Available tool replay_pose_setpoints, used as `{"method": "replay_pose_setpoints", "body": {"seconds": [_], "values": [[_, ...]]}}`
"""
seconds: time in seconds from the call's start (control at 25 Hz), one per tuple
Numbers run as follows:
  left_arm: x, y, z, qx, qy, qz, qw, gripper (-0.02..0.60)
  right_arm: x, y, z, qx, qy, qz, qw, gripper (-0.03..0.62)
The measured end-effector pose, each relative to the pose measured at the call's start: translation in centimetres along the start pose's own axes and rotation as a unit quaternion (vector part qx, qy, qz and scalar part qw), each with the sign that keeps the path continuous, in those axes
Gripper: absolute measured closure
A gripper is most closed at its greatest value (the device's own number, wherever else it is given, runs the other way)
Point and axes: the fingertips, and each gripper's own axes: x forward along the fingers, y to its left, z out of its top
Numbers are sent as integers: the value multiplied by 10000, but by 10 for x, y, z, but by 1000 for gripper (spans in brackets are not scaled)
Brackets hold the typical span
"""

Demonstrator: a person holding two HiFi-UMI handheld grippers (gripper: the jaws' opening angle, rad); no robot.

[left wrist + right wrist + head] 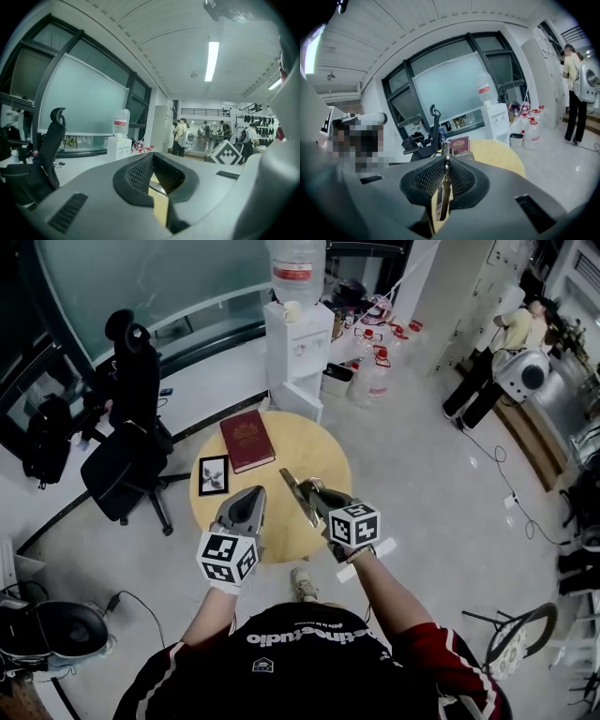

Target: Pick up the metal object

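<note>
A thin flat metal object (292, 486) sticks out from between the jaws of my right gripper (319, 498), which is shut on it in the air above the round wooden table (319, 442). In the right gripper view the metal object (446, 152) stands on edge, pinched between the black ribbed pads (426, 180), its tip rising past them. My left gripper (255, 495) hovers just to the left over the table's near side. In the left gripper view its jaws (152, 157) meet at the tips with nothing between them.
A red book (247, 440) and a small framed picture (214, 474) lie on the table's far left part. A black office chair (127, 437) stands to the left, and a water dispenser (298, 343) behind the table. People stand at the far right.
</note>
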Motion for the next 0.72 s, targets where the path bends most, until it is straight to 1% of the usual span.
{"method": "replay_pose_setpoints", "body": {"seconds": [0.24,0.48,0.6,0.72], "values": [[-30,2,17,94,-202,-8,9998,565,-25,38,23,-307,-311,-53,9990,540],[-52,6,20,52,-274,-17,9996,565,-53,74,44,-663,-653,-168,9955,540],[-61,4,21,29,-354,-46,9994,565,-68,85,51,-746,-878,-310,9929,542],[-70,1,23,35,-424,-71,9991,565,-82,92,55,-797,-1000,-413,9909,542]]}}
